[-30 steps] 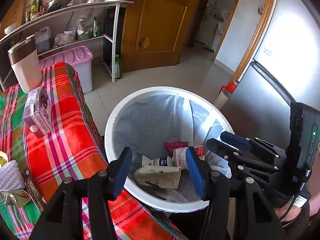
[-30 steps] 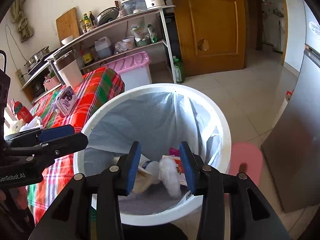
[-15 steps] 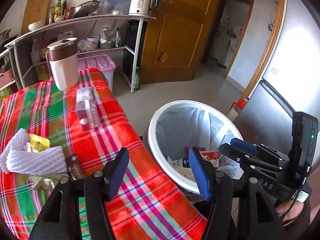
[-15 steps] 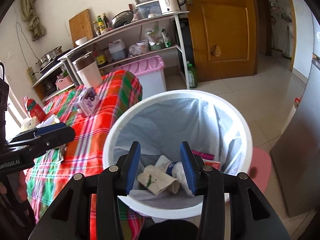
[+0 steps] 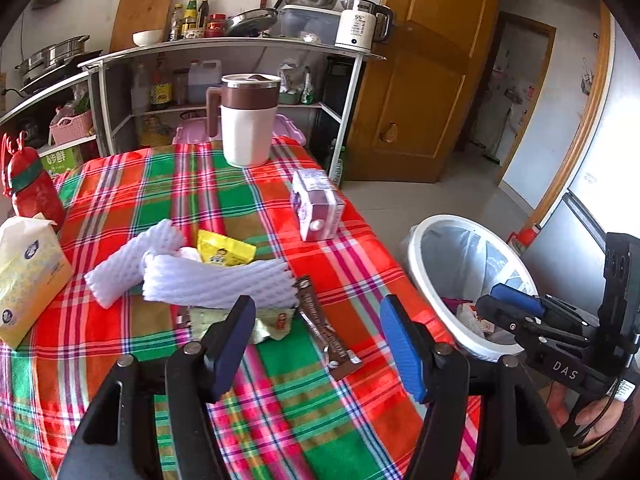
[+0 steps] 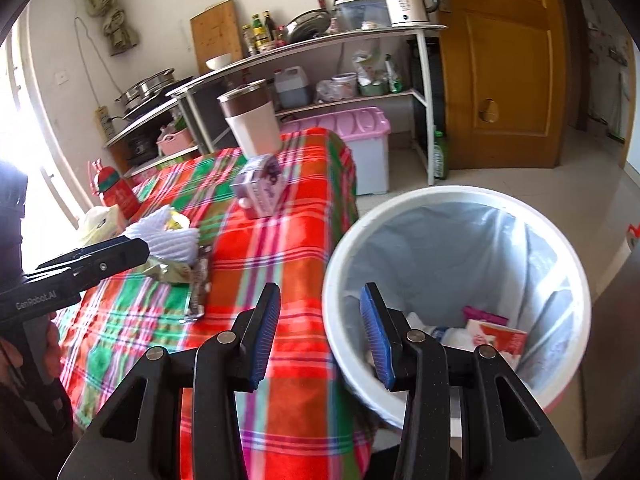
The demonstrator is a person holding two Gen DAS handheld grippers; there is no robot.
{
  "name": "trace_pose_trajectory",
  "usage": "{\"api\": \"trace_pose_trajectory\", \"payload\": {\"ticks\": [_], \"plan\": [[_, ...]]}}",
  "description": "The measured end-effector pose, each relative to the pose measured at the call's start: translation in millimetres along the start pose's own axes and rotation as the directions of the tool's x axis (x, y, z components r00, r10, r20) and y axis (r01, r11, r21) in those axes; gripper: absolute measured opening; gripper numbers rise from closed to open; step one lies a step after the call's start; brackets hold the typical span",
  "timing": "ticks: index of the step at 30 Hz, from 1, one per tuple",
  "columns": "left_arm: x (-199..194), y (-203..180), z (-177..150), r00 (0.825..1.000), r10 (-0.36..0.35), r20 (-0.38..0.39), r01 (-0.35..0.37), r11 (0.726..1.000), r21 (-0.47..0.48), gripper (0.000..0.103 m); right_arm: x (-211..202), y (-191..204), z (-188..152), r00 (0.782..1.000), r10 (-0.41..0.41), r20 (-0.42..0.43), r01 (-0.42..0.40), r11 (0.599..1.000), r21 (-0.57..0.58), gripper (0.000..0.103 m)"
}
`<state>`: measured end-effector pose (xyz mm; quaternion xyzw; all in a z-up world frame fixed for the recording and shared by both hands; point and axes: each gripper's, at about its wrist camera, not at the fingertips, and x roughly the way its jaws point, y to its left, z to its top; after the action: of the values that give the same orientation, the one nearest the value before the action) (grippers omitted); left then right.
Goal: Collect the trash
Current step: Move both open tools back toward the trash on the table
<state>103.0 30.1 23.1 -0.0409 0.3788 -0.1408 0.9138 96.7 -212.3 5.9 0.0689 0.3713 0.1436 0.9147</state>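
Observation:
My left gripper hovers over the plaid tablecloth; its jaws are opening and nothing is between them. Just ahead of it lie a brown snack wrapper, a crumpled green wrapper, white foam netting and a yellow packet. A purple carton stands further back. My right gripper is open and empty, over the table edge beside the white lined bin. Discarded packets lie at the bottom of the bin.
A white and brown mug, a red bottle and a tissue pack stand on the table. Behind are metal shelves with kitchenware, a pink storage box, a wooden door and a grey fridge past the bin.
Both views have swung from above the bin to the table on the left. My left gripper now stands over the tablecloth with wider jaws. The right gripper has moved off the bin's middle.

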Motion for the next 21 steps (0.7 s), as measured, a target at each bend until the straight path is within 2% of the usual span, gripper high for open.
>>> {"api": "trace_pose_trajectory", "payload": {"ticks": [10,14,18,21], "plan": [[-10.4,63.5,-5.2,0.998,0.067,0.003,-0.066,0.991,-0.118,0.069,35.1,53.0,-0.5,0.996,0.059,-0.069,-0.066,0.993,-0.095,0.046],[-9.7,86.4,-3.5,0.995,0.1,-0.005,-0.1,0.986,-0.132,0.072,50.3,72.4,0.2,0.993,0.067,-0.099,-0.079,0.989,-0.125,0.046],[-6.4,106.0,-3.7,0.984,0.177,-0.016,-0.178,0.976,-0.127,0.072,62.8,88.3,-0.1,0.989,0.073,-0.125,-0.093,0.982,-0.166,0.046],[1.2,117.3,-0.6,0.981,0.19,-0.037,-0.194,0.973,-0.124,0.073,74.0,99.6,0.6,0.987,0.056,-0.148,-0.084,0.978,-0.191,0.046]]}}
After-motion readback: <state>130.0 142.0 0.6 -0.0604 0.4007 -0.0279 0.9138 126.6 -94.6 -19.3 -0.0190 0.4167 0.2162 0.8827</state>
